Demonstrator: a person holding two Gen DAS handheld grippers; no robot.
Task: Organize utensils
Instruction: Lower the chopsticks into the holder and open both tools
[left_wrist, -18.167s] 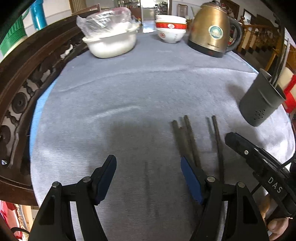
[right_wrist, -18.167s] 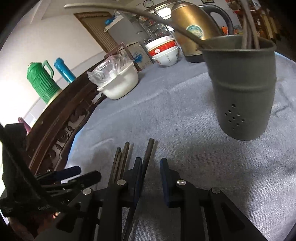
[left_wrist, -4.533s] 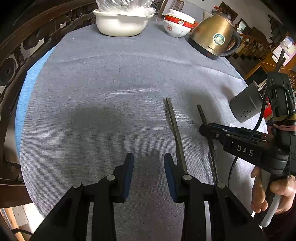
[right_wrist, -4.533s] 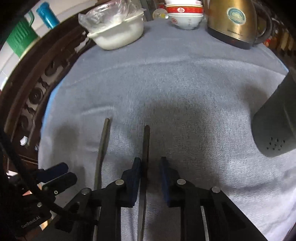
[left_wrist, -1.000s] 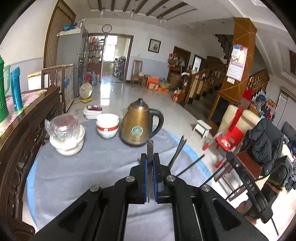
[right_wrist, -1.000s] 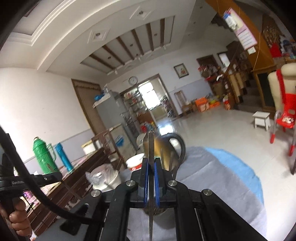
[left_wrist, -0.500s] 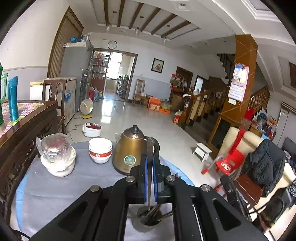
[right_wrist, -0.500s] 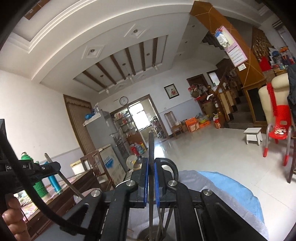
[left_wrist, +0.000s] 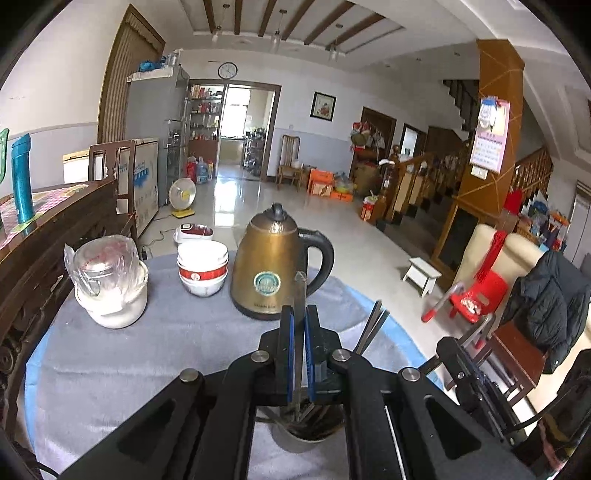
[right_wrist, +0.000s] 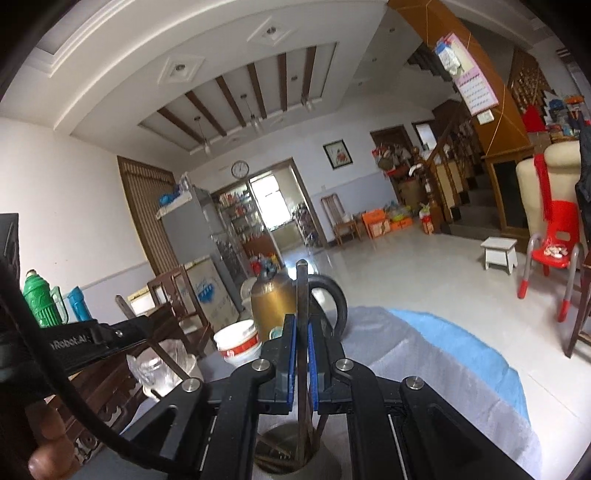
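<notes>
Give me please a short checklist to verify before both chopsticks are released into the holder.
1. Left hand-held gripper shut on its chopstick: ok.
2. Right hand-held gripper shut on its chopstick: ok.
3. Both chopsticks upright: ok.
4. Lower ends above the utensil holder mouth: ok in both views.
5. Tips already below the rim: cannot tell.
6. Gold kettle standing apart from the holder: ok.

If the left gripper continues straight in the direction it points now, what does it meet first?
Probably the gold electric kettle: the left gripper, shut on a dark chopstick, points level toward it across the grey tablecloth. Depth is unclear.
</notes>
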